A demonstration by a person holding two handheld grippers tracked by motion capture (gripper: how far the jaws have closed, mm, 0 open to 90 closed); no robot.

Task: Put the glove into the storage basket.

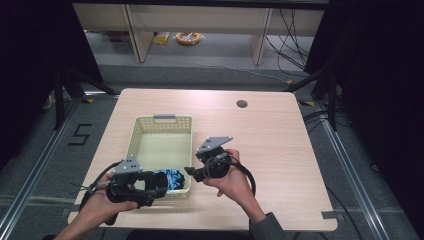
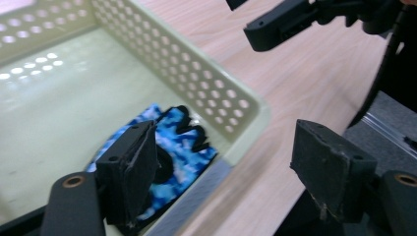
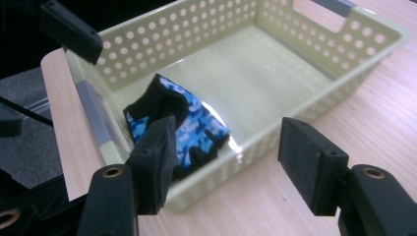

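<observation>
High view: a pale green basket [image 1: 161,131] sits on the left half of a wooden table [image 1: 270,135], and a blue-and-black glove [image 1: 171,178] lies in its near right corner, flat on the basket floor. At the near left, the left gripper [image 1: 160,186] is held low at the basket's near wall, pointing right toward the glove. In the left gripper view its jaws stand wide apart with nothing between the pads; one jaw hangs over the glove [image 2: 172,147] inside the basket [image 2: 231,105], the other outside the wall over the table. To the right of the basket, the right gripper [image 1: 192,173] is held above the table, just beside the basket's right wall, pointing left. In the right gripper view its jaws are also wide apart and empty, with the glove [image 3: 179,123] lying beyond them against the basket's near wall [image 3: 255,140].
</observation>
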